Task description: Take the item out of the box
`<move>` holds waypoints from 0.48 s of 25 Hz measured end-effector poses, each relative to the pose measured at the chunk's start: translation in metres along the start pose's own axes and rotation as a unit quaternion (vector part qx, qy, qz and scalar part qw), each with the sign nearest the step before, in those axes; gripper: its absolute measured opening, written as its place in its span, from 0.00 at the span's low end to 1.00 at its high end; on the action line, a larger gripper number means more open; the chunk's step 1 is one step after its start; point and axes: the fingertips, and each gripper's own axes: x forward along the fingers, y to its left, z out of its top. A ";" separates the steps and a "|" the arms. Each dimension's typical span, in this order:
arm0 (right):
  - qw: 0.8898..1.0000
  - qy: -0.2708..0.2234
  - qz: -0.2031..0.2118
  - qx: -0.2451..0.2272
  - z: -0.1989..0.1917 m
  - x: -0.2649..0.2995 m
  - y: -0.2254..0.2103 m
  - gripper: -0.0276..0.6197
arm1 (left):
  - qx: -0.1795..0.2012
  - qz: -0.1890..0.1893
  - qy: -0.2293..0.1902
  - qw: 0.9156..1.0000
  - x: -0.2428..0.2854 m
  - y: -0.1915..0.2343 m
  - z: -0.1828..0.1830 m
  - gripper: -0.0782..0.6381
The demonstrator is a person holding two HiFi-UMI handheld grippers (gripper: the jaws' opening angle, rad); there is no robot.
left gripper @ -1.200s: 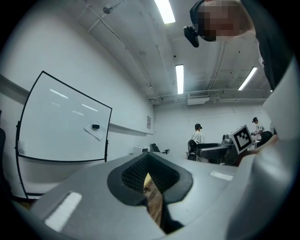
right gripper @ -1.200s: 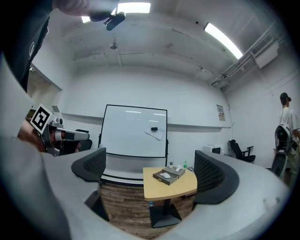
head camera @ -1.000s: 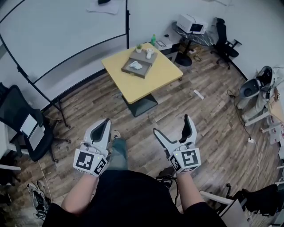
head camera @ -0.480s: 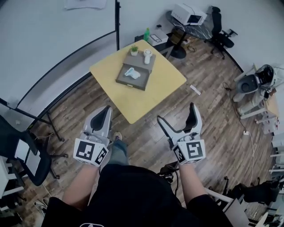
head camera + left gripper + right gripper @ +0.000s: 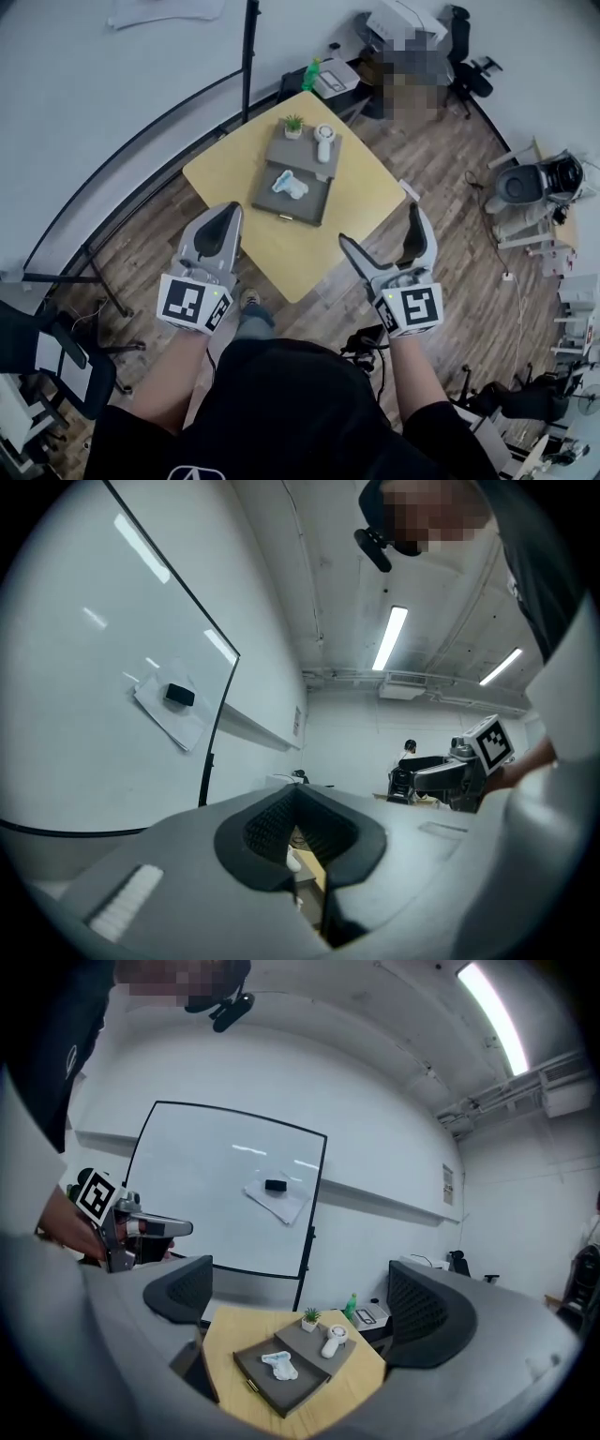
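Note:
A grey box (image 5: 305, 151) lies on a yellow table (image 5: 281, 255) ahead of me, its drawer (image 5: 311, 202) pulled out toward me. A white and blue item (image 5: 290, 184) rests in the drawer. The right gripper view shows the same item (image 5: 278, 1363) in the drawer (image 5: 302, 1387). My left gripper (image 5: 221, 228) is shut and empty, over the table's near left edge. My right gripper (image 5: 380, 228) is open and empty, over the near right edge. Both are held in the air, well short of the box.
A small potted plant (image 5: 294, 124) and a white handheld device (image 5: 324, 142) stand on the box top. A whiteboard stand pole (image 5: 248, 47) and a green bottle (image 5: 310, 73) are behind the table. An office chair (image 5: 52, 361) is at my left, equipment (image 5: 525, 183) at my right.
The table and box have come nearer and now sit just ahead of both grippers. The grippers keep their pose: left shut, right open.

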 end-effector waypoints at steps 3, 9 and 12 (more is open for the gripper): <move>1.000 0.017 0.016 -0.012 -0.011 0.035 -0.004 0.96 | 0.000 0.002 0.003 1.000 0.023 0.022 -0.009 0.11; 0.998 0.042 0.055 -0.014 -0.029 0.075 -0.024 0.96 | -0.002 0.025 0.020 0.999 0.051 0.031 -0.022 0.11; 0.995 0.057 0.084 -0.016 -0.035 0.092 -0.031 0.96 | -0.002 0.039 0.028 0.999 0.061 0.026 -0.020 0.11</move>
